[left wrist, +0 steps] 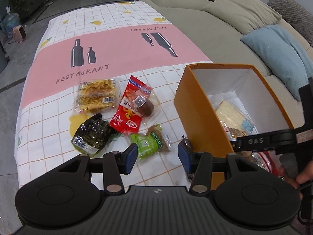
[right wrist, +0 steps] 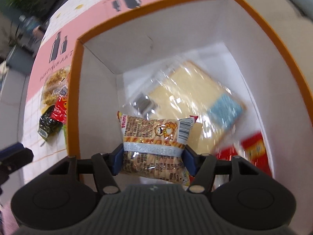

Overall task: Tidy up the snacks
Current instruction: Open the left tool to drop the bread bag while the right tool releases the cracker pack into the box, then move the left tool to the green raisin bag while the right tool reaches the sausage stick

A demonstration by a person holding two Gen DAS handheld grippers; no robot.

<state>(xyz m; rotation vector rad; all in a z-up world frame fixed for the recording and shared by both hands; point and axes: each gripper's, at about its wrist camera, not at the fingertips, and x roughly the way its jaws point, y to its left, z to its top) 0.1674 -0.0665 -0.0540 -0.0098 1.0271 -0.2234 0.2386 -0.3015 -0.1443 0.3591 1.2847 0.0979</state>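
An orange box (left wrist: pixel 197 115) with a white inside stands on the table's right part; it also shows in the right wrist view (right wrist: pixel 75 98). My right gripper (right wrist: pixel 153 157) is shut on a Mimi snack packet (right wrist: pixel 156 137) and holds it over the box's inside. A clear-wrapped cracker pack (right wrist: pixel 195 90) and a red packet (right wrist: pixel 254 148) lie in the box. My left gripper (left wrist: pixel 157 156) is open above the table, just in front of a green snack packet (left wrist: pixel 149 142). A red packet (left wrist: pixel 131 111), a dark green packet (left wrist: pixel 91 133) and a yellow pastry pack (left wrist: pixel 97 96) lie left of the box.
The table wears a pink and white checked cloth (left wrist: pixel 117 54) printed with bottles. A beige sofa (left wrist: pixel 225 11) with a blue cushion (left wrist: pixel 277 52) runs behind and right of the box. A small dark wrapped snack (left wrist: pixel 185 144) lies against the box's near corner.
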